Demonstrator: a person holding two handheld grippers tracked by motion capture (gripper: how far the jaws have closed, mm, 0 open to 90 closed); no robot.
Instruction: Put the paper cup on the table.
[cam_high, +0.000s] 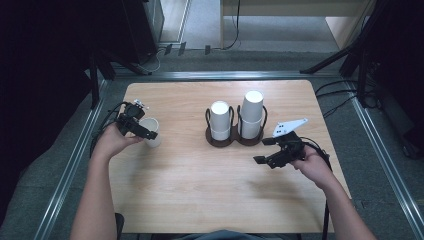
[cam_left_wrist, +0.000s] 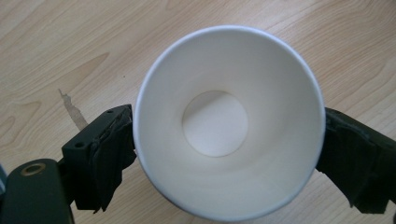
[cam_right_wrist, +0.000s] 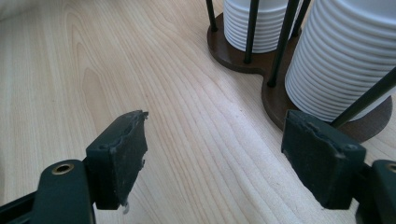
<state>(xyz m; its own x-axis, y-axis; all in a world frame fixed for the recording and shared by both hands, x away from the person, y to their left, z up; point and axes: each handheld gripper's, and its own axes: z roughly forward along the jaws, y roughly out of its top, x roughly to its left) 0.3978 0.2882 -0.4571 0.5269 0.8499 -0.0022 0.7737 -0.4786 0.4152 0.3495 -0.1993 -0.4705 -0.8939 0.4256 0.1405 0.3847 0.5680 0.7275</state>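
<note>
A single white paper cup (cam_high: 152, 132) stands mouth up at the table's left side, and my left gripper (cam_high: 143, 132) is shut on it. In the left gripper view I look down into the empty cup (cam_left_wrist: 219, 121), with one black jaw pressed against each side of it; my left gripper (cam_left_wrist: 229, 147) straddles it. My right gripper (cam_high: 265, 150) is open above bare wood to the right of centre, jaws wide apart. In the right gripper view, nothing sits between the jaws of my right gripper (cam_right_wrist: 215, 147).
A brown two-slot holder (cam_high: 233, 142) with black wire posts stands mid-table, carrying a shorter stack of upturned cups (cam_high: 220, 120) and a taller stack (cam_high: 252, 114). Its base (cam_right_wrist: 233, 53) and nearest stack (cam_right_wrist: 345, 60) lie just ahead-right of my right gripper. Cables trail off both table sides.
</note>
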